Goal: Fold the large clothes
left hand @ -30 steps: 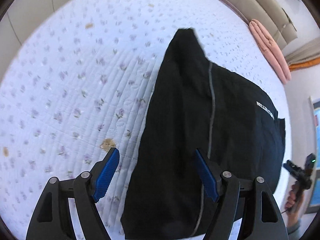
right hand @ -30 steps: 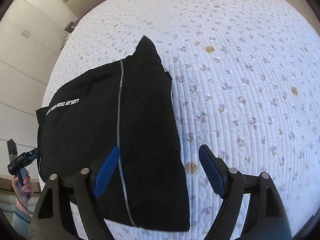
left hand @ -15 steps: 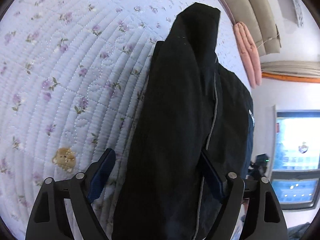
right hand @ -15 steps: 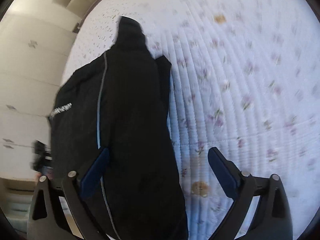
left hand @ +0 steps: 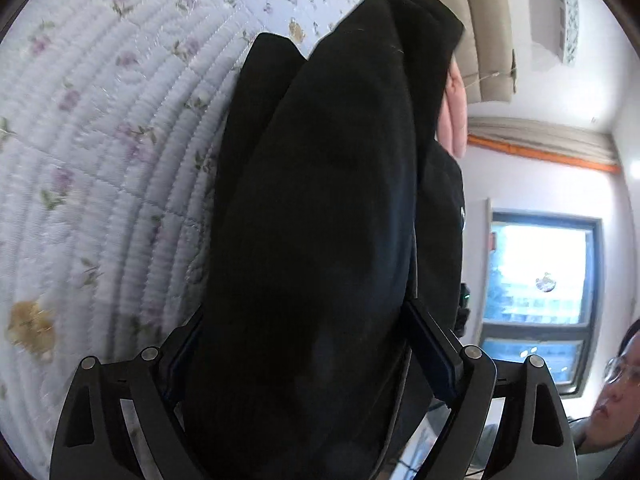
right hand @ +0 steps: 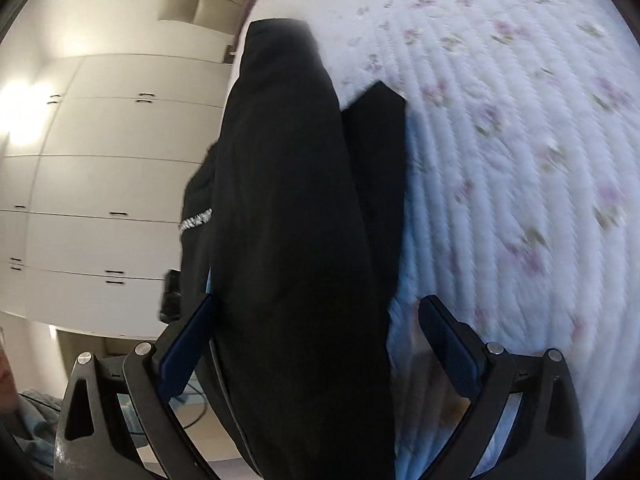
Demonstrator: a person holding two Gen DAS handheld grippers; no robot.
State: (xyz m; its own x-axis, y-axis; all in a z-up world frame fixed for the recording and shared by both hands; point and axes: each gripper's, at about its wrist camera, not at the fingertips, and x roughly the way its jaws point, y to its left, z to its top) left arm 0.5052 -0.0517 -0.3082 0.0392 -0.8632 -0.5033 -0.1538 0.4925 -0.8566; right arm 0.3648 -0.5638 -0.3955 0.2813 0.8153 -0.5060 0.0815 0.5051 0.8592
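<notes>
A black garment (left hand: 320, 220) with white lettering lies folded on a white quilted bedspread (left hand: 100, 140). In the left wrist view its near edge fills the space between the blue-padded fingers (left hand: 430, 354) of my left gripper (left hand: 308, 344), which stand wide apart around the cloth. In the right wrist view the garment (right hand: 296, 240) runs up between the fingers of my right gripper (right hand: 316, 332); the left pad (right hand: 184, 344) touches the cloth, the right pad (right hand: 448, 340) stands clear over the bedspread (right hand: 520, 160). Both grippers sit low at the garment's edge.
A pink cushion (left hand: 456, 112) and beige headboard (left hand: 480, 20) lie beyond the garment. A window (left hand: 540, 280) and a person's face (left hand: 616, 392) show at the right. White wardrobe doors (right hand: 100, 180) stand to the left in the right wrist view.
Both grippers have dropped low and moved forward onto the garment's near edge. The cloth now fills the gap between the fingers. Both stay open.
</notes>
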